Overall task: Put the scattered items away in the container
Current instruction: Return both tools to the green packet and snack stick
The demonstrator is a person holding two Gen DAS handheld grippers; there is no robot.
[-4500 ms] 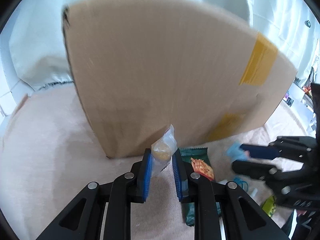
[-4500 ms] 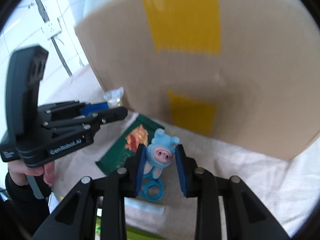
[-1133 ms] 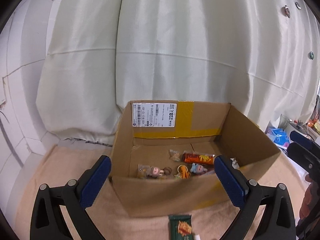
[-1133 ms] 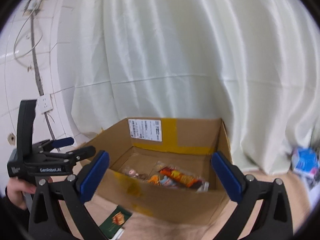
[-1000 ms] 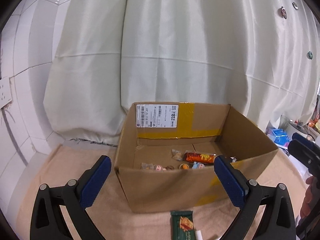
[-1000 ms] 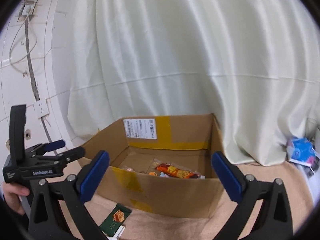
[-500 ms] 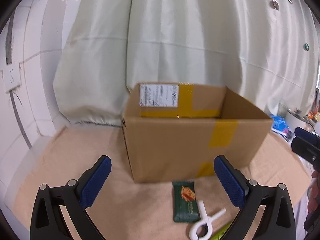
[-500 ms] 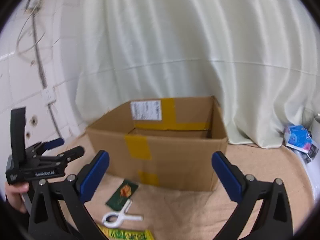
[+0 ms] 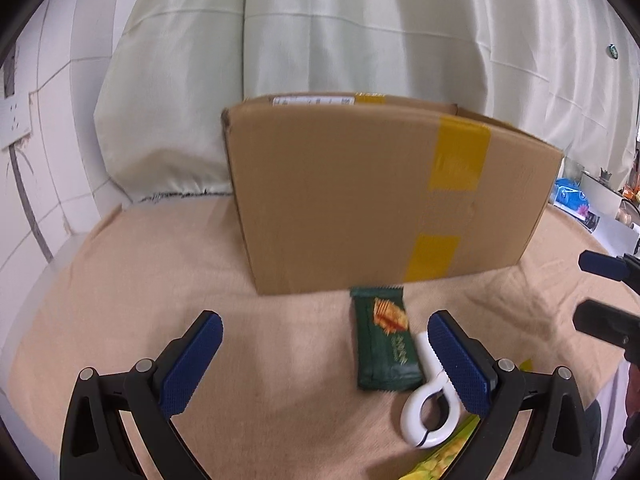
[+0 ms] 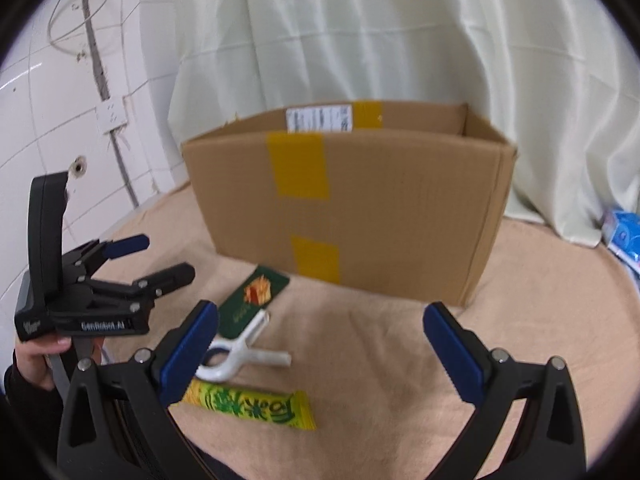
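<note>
The open cardboard box point(image 9: 360, 192) with yellow tape stands on the tan cloth; it also shows in the right wrist view point(image 10: 400, 200). In front of it lie a dark green snack packet point(image 9: 384, 340) point(image 10: 254, 298), a white clip point(image 9: 428, 396) point(image 10: 244, 352) and a yellow-green snack packet point(image 10: 252, 402) point(image 9: 444, 456). My left gripper point(image 9: 326, 364) is open and empty, low over the cloth left of the packet. My right gripper point(image 10: 320, 356) is open and empty above the clip and the yellow-green packet. The box's contents are hidden by its front wall.
A white curtain point(image 9: 360, 40) hangs behind the box. A tiled wall with a socket point(image 10: 110, 116) is at the left. A blue packet point(image 10: 624, 236) lies at the far right by the curtain. The tan cloth point(image 9: 140, 280) reaches left of the box.
Both grippers let go of their items over the box and now stand open and empty. They have dropped from above the box to low in front of it, nearer the scattered items.
</note>
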